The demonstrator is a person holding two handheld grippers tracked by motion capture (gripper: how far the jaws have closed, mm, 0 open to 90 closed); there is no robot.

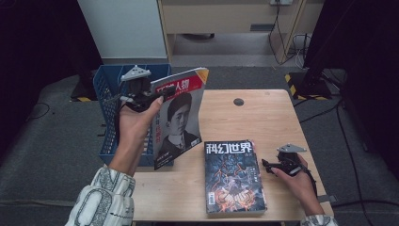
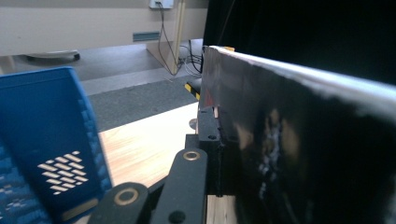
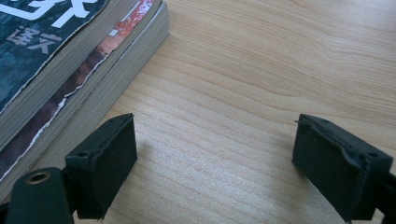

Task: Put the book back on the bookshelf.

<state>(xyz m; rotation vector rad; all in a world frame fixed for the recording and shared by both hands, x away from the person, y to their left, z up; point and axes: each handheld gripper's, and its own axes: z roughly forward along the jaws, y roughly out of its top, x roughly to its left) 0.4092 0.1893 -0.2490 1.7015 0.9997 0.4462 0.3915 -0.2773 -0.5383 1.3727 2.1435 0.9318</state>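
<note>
The left gripper (image 1: 149, 96) holds the portrait magazine (image 1: 181, 117) upright in the air, its fingers (image 2: 208, 140) closed on the magazine's left edge; in the left gripper view the dark glossy cover runs away from the fingers to the right, and the blue basket (image 1: 106, 89) stands just to their left, below the lifted edge. The step in hand looks like carrying this magazine across to the basket and lowering it in (a judgement from the pose and the nearness of the basket, nothing more).

To do it well, the person should keep the fingers squeezed on the edge, since the magazine is thin and hangs from one side, so it may sag or swing; the lower edge should pass over the basket's near wall before any descent; the fingers should let go only once the magazine stands inside or rests against the wall.

The right gripper (image 1: 277, 165) rests low on the bench (image 1: 263, 117), its fingers (image 3: 100, 163) spread wide apart with nothing but bare wood between them; the stack of books (image 1: 234, 178) lies just to the left of those fingers, apart from them, the dark science-fiction cover uppermost; it is well placed to take that next.
</note>
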